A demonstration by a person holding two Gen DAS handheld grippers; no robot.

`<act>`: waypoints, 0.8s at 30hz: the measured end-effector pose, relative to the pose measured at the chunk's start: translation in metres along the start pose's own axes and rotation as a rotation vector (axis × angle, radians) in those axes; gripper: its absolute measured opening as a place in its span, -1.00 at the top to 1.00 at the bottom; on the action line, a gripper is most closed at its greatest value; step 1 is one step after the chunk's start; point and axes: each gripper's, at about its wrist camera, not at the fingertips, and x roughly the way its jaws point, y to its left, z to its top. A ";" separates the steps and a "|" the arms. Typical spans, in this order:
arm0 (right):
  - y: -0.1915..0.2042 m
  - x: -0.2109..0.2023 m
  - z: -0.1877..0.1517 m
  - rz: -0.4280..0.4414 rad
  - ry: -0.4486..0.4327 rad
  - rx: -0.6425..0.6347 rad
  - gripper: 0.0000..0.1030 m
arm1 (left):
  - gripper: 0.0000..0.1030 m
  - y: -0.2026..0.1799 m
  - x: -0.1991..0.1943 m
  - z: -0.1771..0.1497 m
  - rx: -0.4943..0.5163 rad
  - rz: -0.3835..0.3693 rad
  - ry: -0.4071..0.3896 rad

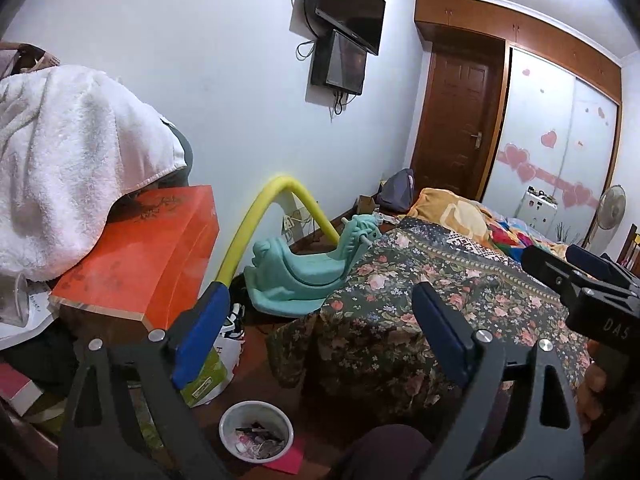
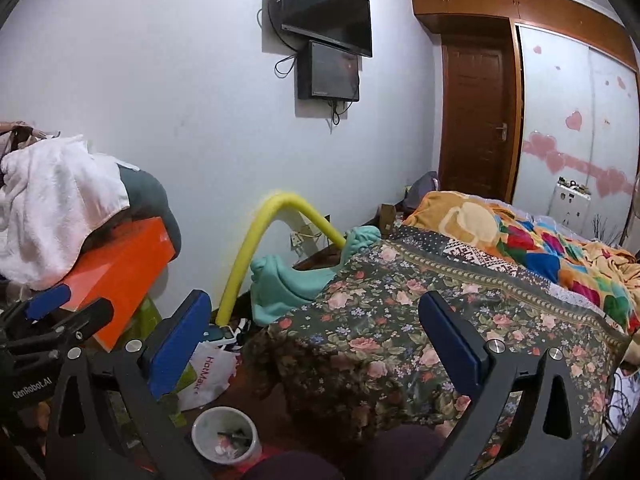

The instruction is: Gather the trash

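A small white trash bin [image 1: 256, 430] with several scraps inside stands on the floor beside the bed; it also shows in the right wrist view [image 2: 226, 434]. My left gripper [image 1: 320, 316] is open and empty, held above the bin and the bed corner. My right gripper [image 2: 316, 324] is open and empty, also above the floral bedspread [image 2: 420, 320]. The right gripper shows at the right edge of the left wrist view [image 1: 592, 292], and the left gripper at the left edge of the right wrist view [image 2: 48, 320]. A white plastic bag [image 2: 208, 372] lies on the floor near the bin.
An orange box [image 1: 144, 256] under a white towel [image 1: 68, 160] sits on cluttered furniture at the left. A yellow foam tube [image 1: 260, 216] and a teal toy rocker [image 1: 304, 272] stand by the wall. The bed [image 1: 460, 280] fills the right. A pink paper [image 1: 286, 460] lies by the bin.
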 end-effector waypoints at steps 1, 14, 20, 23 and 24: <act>0.000 0.000 0.000 0.004 0.002 0.002 -1.00 | -0.79 -0.001 0.000 0.000 0.005 0.003 0.002; -0.008 0.000 0.000 0.016 0.013 0.018 -1.00 | -0.79 -0.006 0.001 -0.004 0.030 -0.003 0.011; -0.010 0.002 0.000 0.021 0.026 0.029 -1.00 | -0.79 -0.007 0.004 -0.004 0.031 -0.001 0.011; -0.011 0.002 -0.001 0.026 0.031 0.036 -1.00 | -0.79 -0.008 0.005 -0.005 0.027 0.000 0.008; -0.011 0.002 -0.001 0.025 0.032 0.036 -1.00 | -0.79 -0.007 0.005 -0.005 0.028 0.000 0.009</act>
